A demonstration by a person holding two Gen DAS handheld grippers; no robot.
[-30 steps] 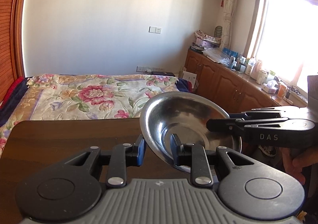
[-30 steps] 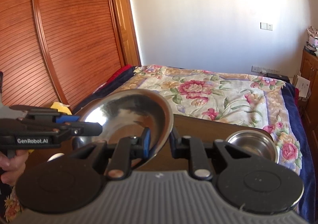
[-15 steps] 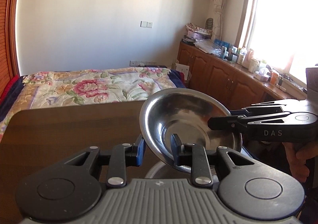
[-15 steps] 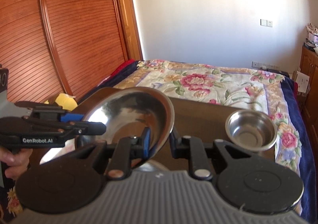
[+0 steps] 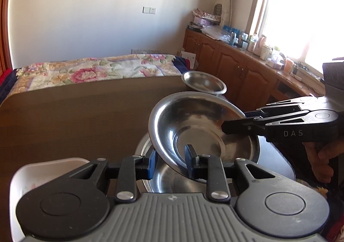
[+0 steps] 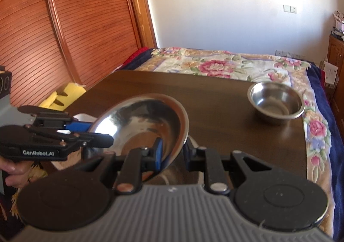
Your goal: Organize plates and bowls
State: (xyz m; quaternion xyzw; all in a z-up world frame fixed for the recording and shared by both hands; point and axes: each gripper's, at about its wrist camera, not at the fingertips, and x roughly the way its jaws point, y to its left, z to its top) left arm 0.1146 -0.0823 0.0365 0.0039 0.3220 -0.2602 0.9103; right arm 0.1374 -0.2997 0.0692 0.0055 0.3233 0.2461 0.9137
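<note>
White tray (image 5: 43, 169): seen at the table's (image 5: 75, 117) near left edge. Left gripper (image 5: 169, 159): narrowly parted, clamped on the plate's (image 5: 204, 128) near rim. Plate: tilted, held above a second plate (image 5: 172, 177) just beneath. Right gripper (image 6: 172, 152): nearly closed, clamped on the opposite rim. Bowl (image 6: 276, 100): stood upright, well apart at the far right corner.

White tray (image 5: 43, 169) cut off at frame edge; lower plate (image 5: 172, 179) mostly hidden under held plate (image 5: 193, 121).
</note>
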